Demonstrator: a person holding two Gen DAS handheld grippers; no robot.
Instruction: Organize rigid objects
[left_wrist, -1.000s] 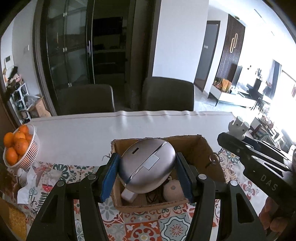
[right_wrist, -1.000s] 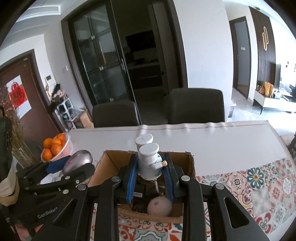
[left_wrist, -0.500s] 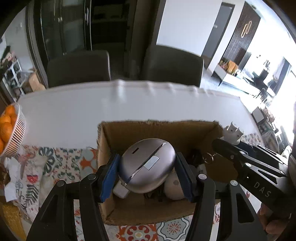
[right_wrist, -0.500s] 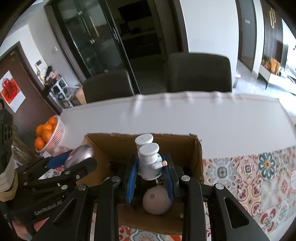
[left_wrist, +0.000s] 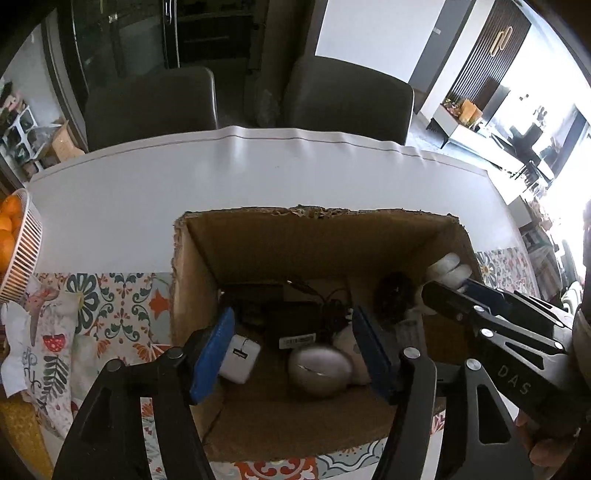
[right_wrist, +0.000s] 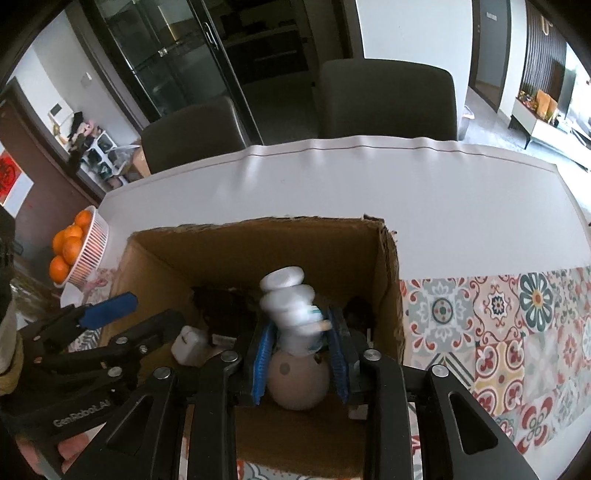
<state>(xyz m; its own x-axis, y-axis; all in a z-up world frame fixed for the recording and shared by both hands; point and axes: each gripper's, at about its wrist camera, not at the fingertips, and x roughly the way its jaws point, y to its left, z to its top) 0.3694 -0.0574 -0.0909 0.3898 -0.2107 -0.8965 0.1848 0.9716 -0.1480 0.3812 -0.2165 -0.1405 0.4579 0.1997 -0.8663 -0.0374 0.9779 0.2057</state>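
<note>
The cardboard box stands open on the worktop, its near edge on a patterned tile mat. Both tongs reach down into the box from above.

The left tongs have just been opening: their blue pads stand apart, and the silver egg-shaped case lies loose on the box floor between them, a little blurred, touching neither pad. Just left of it in the box lies a white charger block; behind it, a black adapter with cables.

The right tongs, at the box's right side, have just been easing open slightly. The white stacked-cap figure sits tilted and blurred between their blue pads; whether the pads still press on it cannot be told. Directly beneath it in the box rests a beige ball with small holes.

Left of the box, at the worktop's edge, a white basket of oranges stands well apart from it
</note>
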